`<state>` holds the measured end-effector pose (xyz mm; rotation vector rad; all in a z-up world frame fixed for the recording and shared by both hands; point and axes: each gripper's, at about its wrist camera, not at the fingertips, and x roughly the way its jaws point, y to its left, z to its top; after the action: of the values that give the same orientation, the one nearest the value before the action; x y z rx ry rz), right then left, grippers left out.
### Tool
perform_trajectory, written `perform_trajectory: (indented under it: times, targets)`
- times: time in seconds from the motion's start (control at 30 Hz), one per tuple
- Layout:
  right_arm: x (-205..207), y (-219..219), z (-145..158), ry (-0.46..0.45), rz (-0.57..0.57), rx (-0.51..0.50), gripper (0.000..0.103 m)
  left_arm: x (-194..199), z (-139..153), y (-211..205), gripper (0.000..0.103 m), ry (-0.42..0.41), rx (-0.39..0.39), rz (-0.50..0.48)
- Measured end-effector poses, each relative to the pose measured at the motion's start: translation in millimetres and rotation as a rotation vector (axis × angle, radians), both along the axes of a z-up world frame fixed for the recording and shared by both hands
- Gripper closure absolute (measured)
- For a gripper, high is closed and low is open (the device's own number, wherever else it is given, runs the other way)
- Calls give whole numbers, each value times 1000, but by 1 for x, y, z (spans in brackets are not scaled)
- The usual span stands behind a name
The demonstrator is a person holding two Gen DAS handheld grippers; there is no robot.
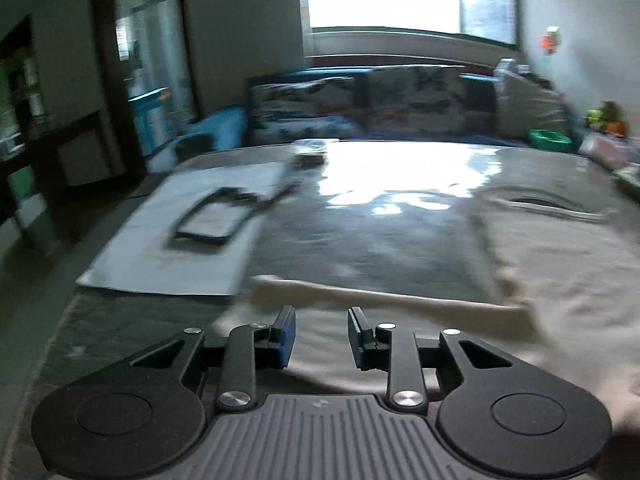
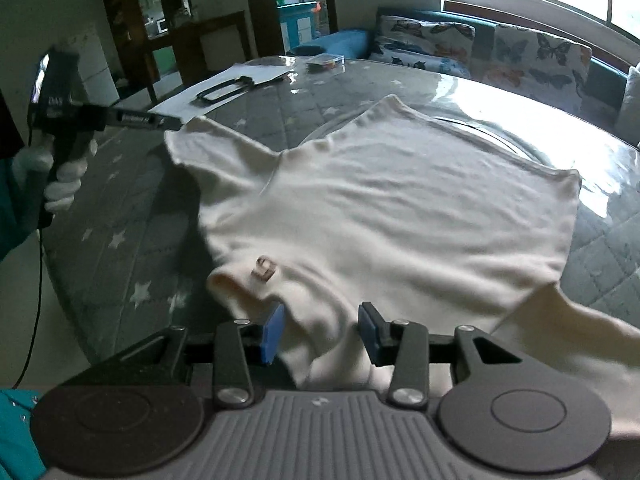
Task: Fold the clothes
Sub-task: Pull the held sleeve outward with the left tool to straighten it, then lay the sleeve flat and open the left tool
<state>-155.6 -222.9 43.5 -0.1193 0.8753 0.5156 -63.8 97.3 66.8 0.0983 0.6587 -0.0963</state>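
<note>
A cream white T-shirt [image 2: 392, 208] lies spread on the grey star-patterned table cover [image 2: 116, 216]; it also shows in the left wrist view [image 1: 560, 264], blurred. My left gripper [image 1: 322, 334] is open, its blue pads over a sleeve edge [image 1: 360, 292]. In the right wrist view the left gripper [image 2: 172, 122] sits at the far sleeve tip, held by a white-gloved hand. My right gripper [image 2: 322, 332] is open, with the near hem of the shirt lying between its blue pads. A small label [image 2: 264, 272] shows near that hem.
A white sheet with a dark frame [image 1: 212, 220] lies at the table's far left. A small clear box [image 2: 326, 62] sits at the far edge. A sofa with butterfly cushions [image 2: 500, 56] stands behind the table. A green bowl [image 1: 550, 138] is at the right.
</note>
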Motion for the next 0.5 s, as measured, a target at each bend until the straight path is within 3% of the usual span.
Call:
perform_trajectory:
  times: [0.07, 0.2, 0.3, 0.4, 0.5]
  targets:
    - [-7, 2, -3, -1, 10, -8, 61, -9, 3, -19, 47, -5, -15, -62]
    - [-15, 0, 5, -22, -2, 7, 58, -26, 8, -59, 43, -14, -44, -188]
    - [-20, -9, 9, -52, -37, 1, 45, -33, 4, -82, 36, 3, -64, -243]
    - [-22, -26, 12, -61, -99, 13, 43, -36, 0, -101, 31, 29, -81, -281]
    - [-22, -47, 14, -74, -185, 27, 28, -36, -4, -117, 25, 59, -99, -314]
